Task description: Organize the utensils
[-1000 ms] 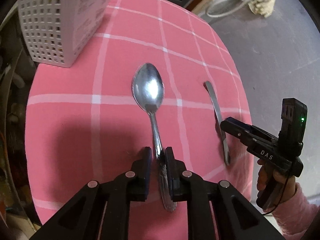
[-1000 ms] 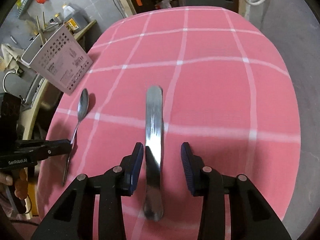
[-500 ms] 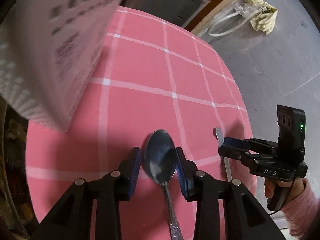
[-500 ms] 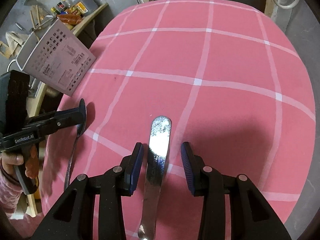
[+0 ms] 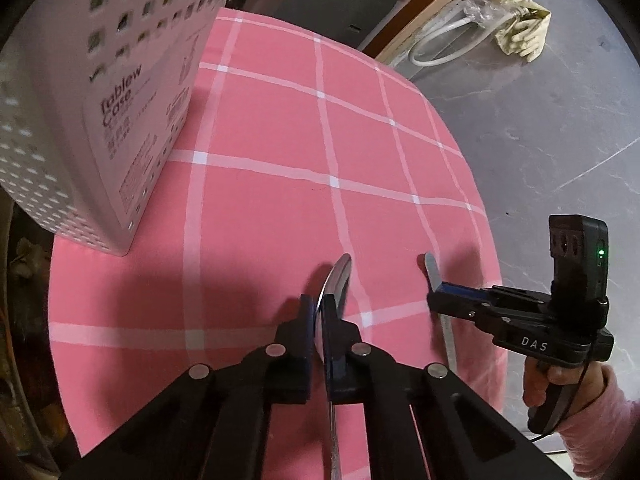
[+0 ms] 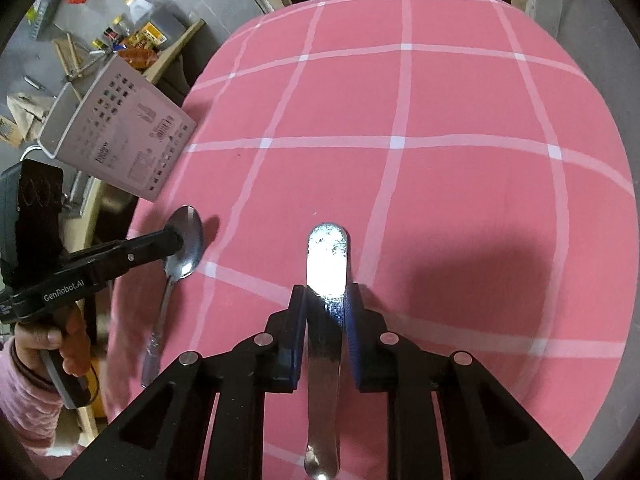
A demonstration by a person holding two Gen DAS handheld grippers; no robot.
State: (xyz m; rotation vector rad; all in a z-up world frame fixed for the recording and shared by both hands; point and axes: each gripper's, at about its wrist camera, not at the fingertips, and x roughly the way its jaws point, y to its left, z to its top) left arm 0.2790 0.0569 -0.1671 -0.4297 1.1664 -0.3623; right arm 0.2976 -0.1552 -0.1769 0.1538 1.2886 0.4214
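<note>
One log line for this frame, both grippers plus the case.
left gripper: shut on silver metal spoon | right gripper: shut on flat steel knife | white perforated utensil case: upright on pink checked tablecloth

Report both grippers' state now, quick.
Left gripper: closed on the bowl of the shiny steel spoon.
Right gripper: closed on the flat steel butter knife.

A pink checked cloth [image 5: 280, 128] is covering the worktop. On the grey floor [image 5: 552, 112] beyond it, a white hose [image 5: 440, 46] is lying coiled beside a crumpled pale rag [image 5: 516, 34]. In the right wrist view, bottles and boxes [image 6: 140, 28] are sitting cluttered on a wooden shelf [image 6: 176, 46].
</note>
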